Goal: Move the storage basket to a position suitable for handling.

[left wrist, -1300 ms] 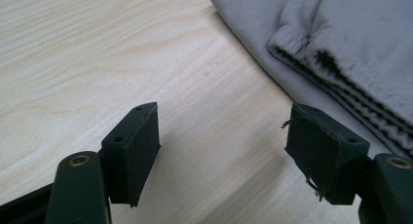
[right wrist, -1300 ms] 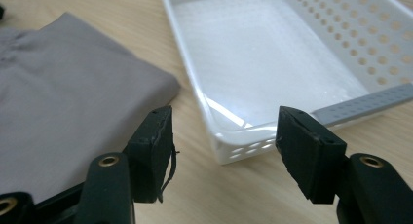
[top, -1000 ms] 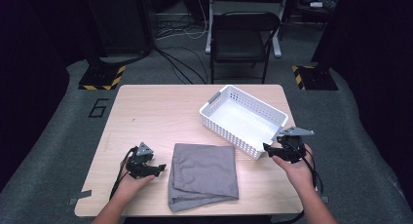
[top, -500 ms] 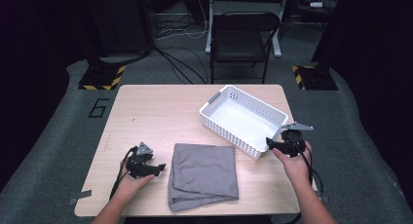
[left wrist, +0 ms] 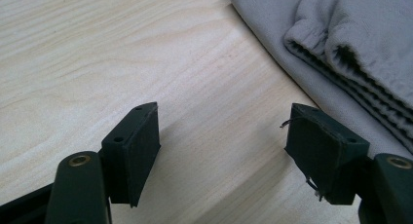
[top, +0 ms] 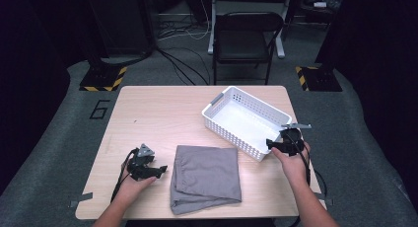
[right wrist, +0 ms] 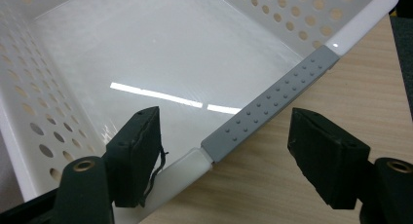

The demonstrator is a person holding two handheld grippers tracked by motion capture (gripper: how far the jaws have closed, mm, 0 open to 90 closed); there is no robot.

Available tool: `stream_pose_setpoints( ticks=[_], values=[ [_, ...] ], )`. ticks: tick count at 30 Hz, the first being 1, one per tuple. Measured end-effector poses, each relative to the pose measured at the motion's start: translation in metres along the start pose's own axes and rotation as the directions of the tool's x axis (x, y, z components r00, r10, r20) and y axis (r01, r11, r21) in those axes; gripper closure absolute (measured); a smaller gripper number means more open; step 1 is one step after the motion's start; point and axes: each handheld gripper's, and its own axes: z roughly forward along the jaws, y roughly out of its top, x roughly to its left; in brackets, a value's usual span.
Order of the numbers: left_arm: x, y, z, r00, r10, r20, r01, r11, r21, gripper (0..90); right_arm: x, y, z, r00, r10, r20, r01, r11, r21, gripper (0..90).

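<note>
From above, a folded grey cloth [top: 206,178] lies near the table's [top: 162,113] front edge, between the left gripper [top: 158,170] and the right gripper [top: 270,144], with an empty white basket [top: 245,121] just behind it. The left gripper view shows wide-open jaws beside the cloth's thick hem: soft, light, best pinched there. In the right gripper view, wide-open jaws straddle the basket's stiff grey handle [right wrist: 272,103].
</note>
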Motion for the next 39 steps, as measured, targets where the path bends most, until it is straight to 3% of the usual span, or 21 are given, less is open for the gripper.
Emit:
stream_pose_setpoints(
  ticks=[6,11,15,18,19,21,26,28,30,32,33,39],
  values=[
    [0.0,0.0,0.0,1.0,0.001,-0.002,-0.001,1.0,-0.004,27.7,0.002,0.001,0.005,0.9998,0.007,0.018,-0.007,1.0,0.001,30.5],
    [0.001,0.0,0.0,0.9999,0.013,0.001,-0.013,0.9999,0.008,27.7,0.006,0.007,0.009,0.9997,0.024,-0.011,-0.024,1.0,-0.004,36.7],
    [0.001,-0.001,-0.001,0.9999,0.013,0.0,-0.013,0.9999,0.006,27.8,0.01,0.013,0.012,0.9998,0.008,-0.018,-0.008,1.0,-0.002,41.5],
    [0.001,-0.001,-0.002,1.0,0.003,0.008,-0.004,0.9999,0.01,27.9,0.015,0.021,0.016,0.9997,-0.014,-0.02,0.014,1.0,-0.001,45.4],
    [0.002,-0.001,-0.002,1.0,0.005,0.006,-0.005,1.0,0.007,27.9,0.017,0.026,0.019,0.9989,-0.043,-0.021,0.043,0.999,-0.003,47.5],
    [0.004,-0.001,-0.003,0.9997,0.022,0.009,-0.022,0.9995,0.022,28.0,0.021,0.029,0.023,0.9987,-0.042,-0.029,0.042,0.999,-0.002,48.6],
    [0.003,-0.002,-0.003,1.0,0.002,0.006,-0.002,1.0,0.008,28.0,0.029,0.037,0.031,0.9962,-0.078,-0.039,0.078,0.997,-0.007,51.6],
    [0.004,-0.001,-0.003,0.9998,0.02,0.006,-0.02,0.9996,0.017,28.1,0.031,0.039,0.033,0.9951,-0.09,-0.041,0.09,0.996,-0.007,52.4],
    [0.002,-0.002,-0.002,1.0,-0.008,0.004,0.008,1.0,-0.003,28.1,0.034,0.041,0.037,0.9924,-0.106,-0.062,0.105,0.994,-0.023,55.4],
    [0.003,-0.002,-0.002,1.0,-0.007,0.004,0.007,1.0,-0.003,28.1,0.035,0.042,0.038,0.9923,-0.105,-0.066,0.103,0.994,-0.021,56.3],
    [0.003,-0.002,-0.002,0.9999,-0.011,0.006,0.011,0.9999,-0.002,28.2,0.037,0.045,0.04,0.9887,-0.128,-0.078,0.126,0.992,-0.024,58.3],
    [0.004,-0.001,-0.002,1.0,0.002,0.008,-0.002,1.0,0.008,28.4,0.046,0.052,0.047,0.982,-0.163,-0.096,0.161,0.987,-0.024,62.1]
  ],
)
